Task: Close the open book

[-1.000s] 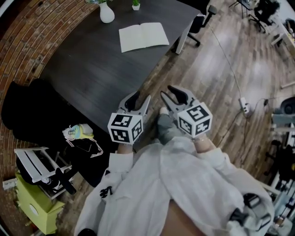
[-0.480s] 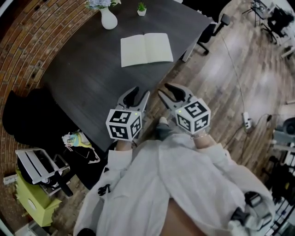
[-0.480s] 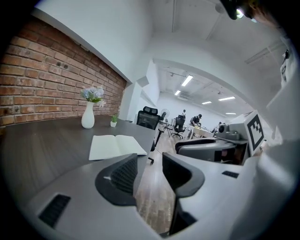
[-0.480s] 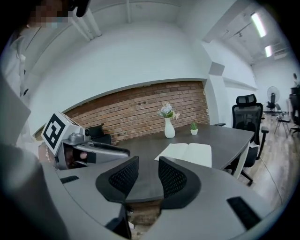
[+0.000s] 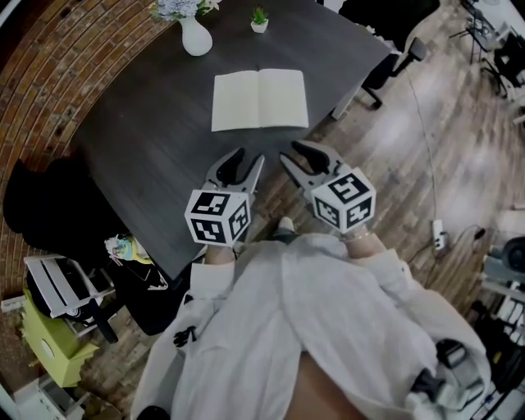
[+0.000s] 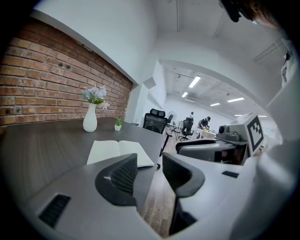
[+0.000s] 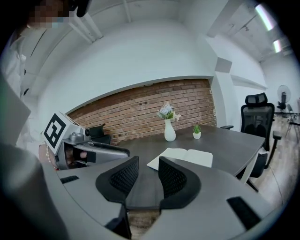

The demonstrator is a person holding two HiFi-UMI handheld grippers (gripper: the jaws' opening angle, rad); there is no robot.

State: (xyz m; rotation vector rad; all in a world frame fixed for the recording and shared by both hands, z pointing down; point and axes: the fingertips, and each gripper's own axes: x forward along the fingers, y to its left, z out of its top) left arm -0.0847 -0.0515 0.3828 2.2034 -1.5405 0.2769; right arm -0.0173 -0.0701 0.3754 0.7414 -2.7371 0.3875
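Observation:
An open book (image 5: 260, 100) with blank cream pages lies flat on the dark table (image 5: 148, 139), near its right edge. It also shows in the left gripper view as the book (image 6: 119, 151) and in the right gripper view as the book (image 7: 180, 157). My left gripper (image 5: 245, 162) hovers over the table's near edge, short of the book, open and empty. My right gripper (image 5: 293, 157) is beside it, just off the table edge, also open with nothing between its fingers. Both point toward the book.
A white vase (image 5: 195, 37) with flowers and a small potted plant (image 5: 259, 20) stand at the table's far end. An office chair (image 5: 394, 57) is to the right of the table. Dark bags and a yellow-green box (image 5: 49, 353) sit on the floor at left.
The book has come lower and nearer in the head view as the person closed in on the table. Both grippers moved slightly forward together, staying open.

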